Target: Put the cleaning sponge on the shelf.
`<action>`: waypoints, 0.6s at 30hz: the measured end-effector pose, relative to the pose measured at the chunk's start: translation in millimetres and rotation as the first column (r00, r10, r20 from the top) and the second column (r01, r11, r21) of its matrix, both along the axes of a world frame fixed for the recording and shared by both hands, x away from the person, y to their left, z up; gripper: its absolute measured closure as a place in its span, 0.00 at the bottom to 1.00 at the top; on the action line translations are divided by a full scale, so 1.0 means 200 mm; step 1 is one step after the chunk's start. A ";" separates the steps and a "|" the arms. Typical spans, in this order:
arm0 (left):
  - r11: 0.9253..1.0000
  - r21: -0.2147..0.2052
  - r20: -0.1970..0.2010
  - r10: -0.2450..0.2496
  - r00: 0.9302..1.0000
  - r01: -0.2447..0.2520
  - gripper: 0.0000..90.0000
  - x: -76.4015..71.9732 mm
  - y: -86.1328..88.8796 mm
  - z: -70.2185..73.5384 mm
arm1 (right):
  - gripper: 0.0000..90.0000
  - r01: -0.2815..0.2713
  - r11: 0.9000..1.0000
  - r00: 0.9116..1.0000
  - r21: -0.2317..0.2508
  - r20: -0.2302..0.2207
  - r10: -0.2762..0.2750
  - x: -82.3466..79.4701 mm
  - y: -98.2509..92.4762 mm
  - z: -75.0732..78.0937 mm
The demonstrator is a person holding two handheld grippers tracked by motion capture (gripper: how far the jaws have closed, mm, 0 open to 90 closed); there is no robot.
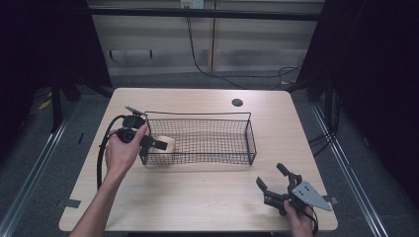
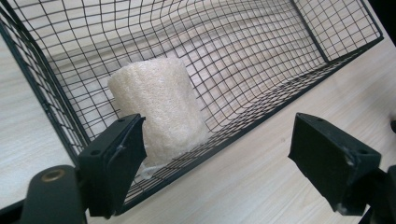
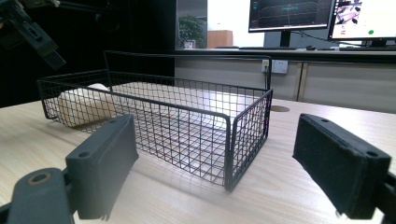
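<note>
- The left gripper [image 1: 159,144] hangs over the near left corner of the wire basket [image 1: 251,143], held in the person's left hand [image 1: 121,150], with its jaws spread wide and nothing pressed between them.
- In the left gripper view the pale loofah roll [image 2: 161,114] lies inside the basket [image 2: 261,51], just beyond the tip of the jaw on the left (part of the roll is hidden behind that jaw); the jaw on the right stands well clear of it, over bare table [image 2: 261,182] outside the basket's near wall.
- Whether the jaw on the left touches the roll cannot be told; the pads do not squeeze it.
- From above, the roll [image 1: 168,143] sits at the basket's left end, right under the left gripper's fingertips.
- The right gripper [image 1: 272,183] rests low near the table's near right corner, in the right hand [image 1: 300,219], jaws wide apart and empty.
- Ahead of the right gripper, between its jaws in its own view, stands the basket's near corner [image 3: 229,154], well apart from the pads; the roll [image 3: 86,108] lies at the far end, ahead and to the left.
</note>
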State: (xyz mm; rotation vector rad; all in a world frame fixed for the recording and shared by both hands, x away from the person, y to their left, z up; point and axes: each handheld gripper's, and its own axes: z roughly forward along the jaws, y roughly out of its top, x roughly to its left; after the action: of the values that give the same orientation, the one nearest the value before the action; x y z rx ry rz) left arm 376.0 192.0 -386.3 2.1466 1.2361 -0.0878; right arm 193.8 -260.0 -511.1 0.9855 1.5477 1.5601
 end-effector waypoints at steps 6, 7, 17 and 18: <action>0.999 -0.042 0.089 0.013 0.996 -0.010 0.20 -0.06 0.03 0.02 | 0.14 -0.003 1.000 1.000 0.000 -0.001 0.003 0.00 0.00 0.00; 0.999 -0.048 0.102 0.011 0.995 -0.007 0.20 -0.07 0.04 0.02 | 0.14 -0.002 1.000 1.000 0.000 -0.001 0.002 0.00 0.00 0.00; 0.994 -0.108 0.151 0.013 0.988 0.003 0.20 -0.18 0.09 0.04 | 0.14 0.000 1.000 1.000 -0.001 0.001 0.000 0.00 0.00 0.00; 0.993 -0.116 0.151 0.008 0.988 0.010 0.20 -0.20 0.11 0.04 | 0.14 0.000 1.000 1.000 -0.001 0.001 0.000 0.00 0.00 0.00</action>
State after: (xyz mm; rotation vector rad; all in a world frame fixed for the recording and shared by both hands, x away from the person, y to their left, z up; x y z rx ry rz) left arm 336.5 213.4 -378.1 2.0143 1.1153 0.0030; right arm 193.9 -260.1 -511.1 0.9843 1.5474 1.5596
